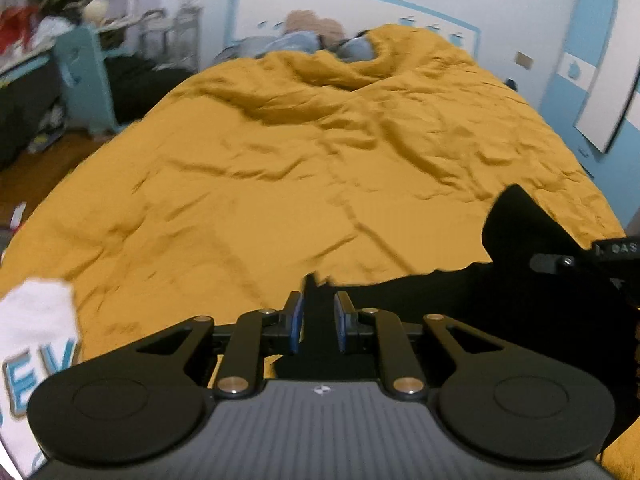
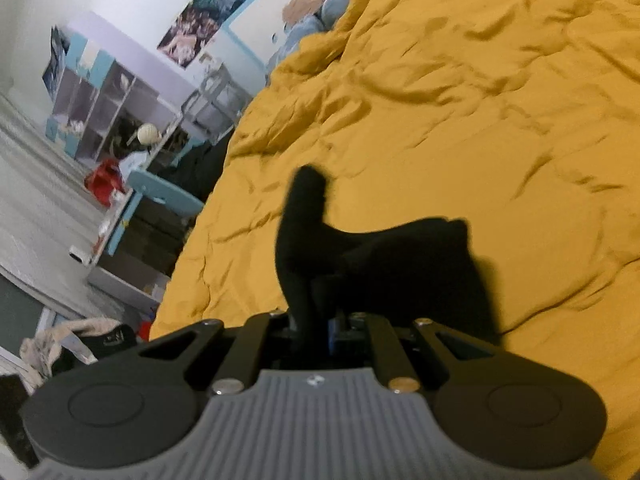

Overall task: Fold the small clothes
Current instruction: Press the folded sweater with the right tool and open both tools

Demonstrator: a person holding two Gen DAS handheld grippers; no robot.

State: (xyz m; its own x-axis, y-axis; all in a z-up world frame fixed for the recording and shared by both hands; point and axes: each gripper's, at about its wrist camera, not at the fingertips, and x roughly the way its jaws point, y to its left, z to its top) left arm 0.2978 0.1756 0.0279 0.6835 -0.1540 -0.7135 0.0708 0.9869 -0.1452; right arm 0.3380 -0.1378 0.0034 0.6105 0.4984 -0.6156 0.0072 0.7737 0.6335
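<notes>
- So the black garment [image 1: 500, 312] is spread over the near part of the bed, on the mustard-yellow duvet [image 1: 300, 168]. It's so dark I can't make out what kind of clothing it is, just a floppy black shape with a pointy bit sticking up.
- The left hand-held gripper [image 1: 319, 322] has a fold of that black fabric between its blue pads [image 1: 297, 322], and they look pressed onto it.
- The right hand-held gripper [image 2: 316, 330] is pinched on the garment too, a strip of the cloth [image 2: 304, 240] rises straight out from between its fingers. In the left view you can catch a bit of this gripper [image 1: 616, 252] at the garment's far right edge.
- To the garment's left, right at the frame edge, there's a white piece of clothing [image 1: 36, 360] with blue letters on it.
- Beyond the garment, up at the head of the duvet, some blue and tan pillows [image 1: 308, 36] poke out, pretty blurry.
- Further out past the bed's left side: a light blue chair [image 2: 160, 192], shelves [image 2: 104, 96] with clutter, and posters [image 2: 200, 20] on the wall.
</notes>
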